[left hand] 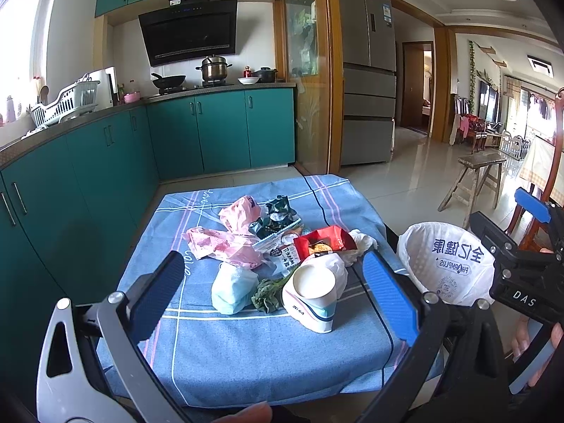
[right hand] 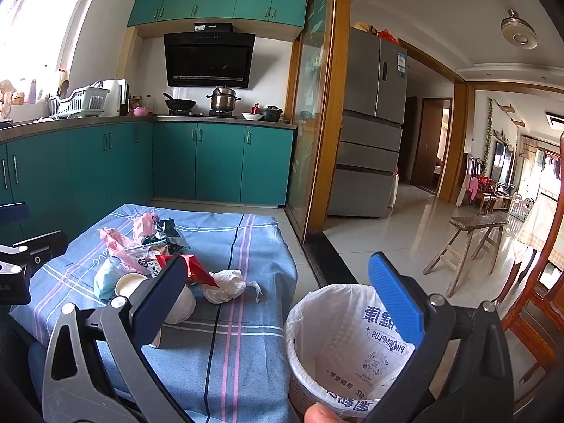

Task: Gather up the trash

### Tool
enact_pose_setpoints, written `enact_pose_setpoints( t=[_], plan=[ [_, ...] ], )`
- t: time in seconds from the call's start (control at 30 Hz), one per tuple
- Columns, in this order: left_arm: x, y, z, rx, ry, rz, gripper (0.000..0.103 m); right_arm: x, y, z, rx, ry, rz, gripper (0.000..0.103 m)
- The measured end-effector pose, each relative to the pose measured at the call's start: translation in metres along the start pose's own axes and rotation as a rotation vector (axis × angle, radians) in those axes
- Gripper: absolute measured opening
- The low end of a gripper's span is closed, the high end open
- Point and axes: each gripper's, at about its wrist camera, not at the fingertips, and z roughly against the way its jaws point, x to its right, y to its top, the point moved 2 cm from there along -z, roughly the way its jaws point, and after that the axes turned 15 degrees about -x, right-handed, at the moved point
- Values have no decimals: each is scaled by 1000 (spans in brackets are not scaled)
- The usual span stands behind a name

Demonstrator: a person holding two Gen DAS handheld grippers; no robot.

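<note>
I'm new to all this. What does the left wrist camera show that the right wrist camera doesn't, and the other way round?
Only the left wrist view shows the wilted green leaf beside the paper cup, and the whole light blue face mask. It also catches the right gripper from the side.

Only the right wrist view looks down into the bin and shows its white liner empty.

Both show the trash pile on the blue cloth, the red wrapper, the crumpled white tissue, and the green kitchen cabinets. Both grippers are open, holding nothing.
</note>
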Motion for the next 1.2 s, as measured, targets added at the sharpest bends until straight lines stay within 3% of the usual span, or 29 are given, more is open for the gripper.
enact_pose_setpoints(
  t=[0.27, 0.47, 0.83, 1.2],
  plan=[
    [3, -2, -2, -8, 9, 1, 100, 3, -4, -1, -7, -13, -10, 101],
    [4, -3, -3, -5, 36, -2, 100, 11, -5, -7, -36, -102, -60, 101],
    [4, -4, -8, -19, 66, -5, 100, 11, -8, -15, -55, -175, -65, 101],
    [0, -5, -16, -41, 74, 5, 100, 8, -9, -20, -70, -165, -51, 101]
  ],
)
